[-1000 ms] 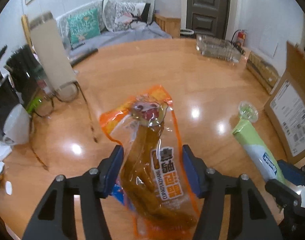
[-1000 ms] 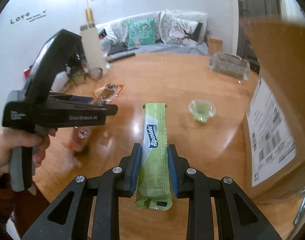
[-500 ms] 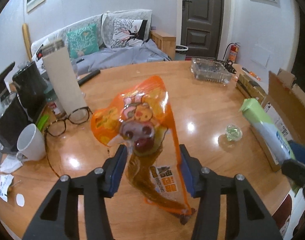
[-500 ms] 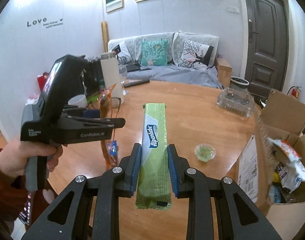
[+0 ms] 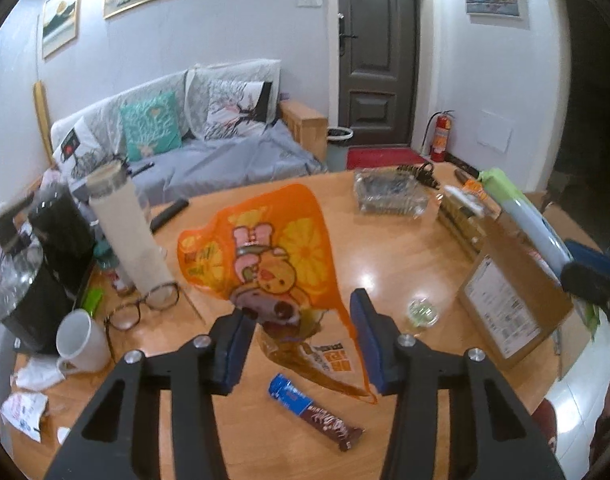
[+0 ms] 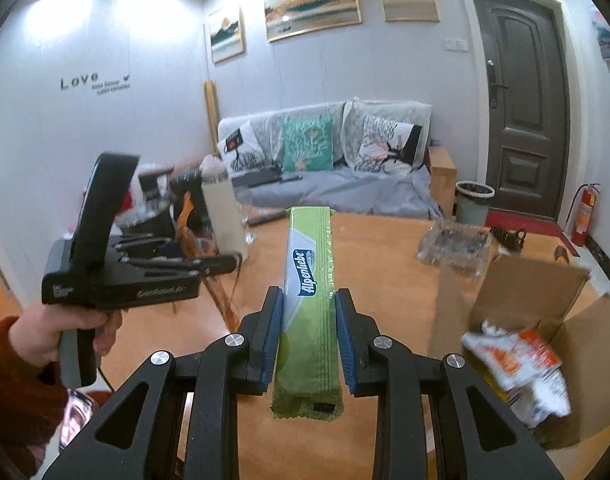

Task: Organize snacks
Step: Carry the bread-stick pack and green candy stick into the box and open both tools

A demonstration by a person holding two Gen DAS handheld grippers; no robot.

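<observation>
My left gripper [image 5: 301,340] is shut on an orange snack bag [image 5: 265,256] and holds it well above the wooden table [image 5: 385,240]. My right gripper [image 6: 307,340] is shut on a long green Alpenliebe pack [image 6: 311,280], held in the air. The pack also shows at the right of the left wrist view [image 5: 521,216], above the open cardboard box [image 5: 513,300]. In the right wrist view the box [image 6: 525,320] is at lower right with snack packets [image 6: 517,364] inside. A dark chocolate bar [image 5: 317,420] lies on the table under my left gripper.
On the table: a small clear cup [image 5: 423,312], a clear plastic tray [image 5: 389,196], glasses [image 5: 145,308], a white mug [image 5: 81,344], a tall white bottle [image 5: 125,228], black appliances [image 5: 45,260]. A sofa [image 5: 185,148] and a door [image 5: 377,52] lie beyond.
Both grippers have risen higher above the table with their snacks. The orange bag now hangs clear of the table, and the chocolate bar beneath it is uncovered.
</observation>
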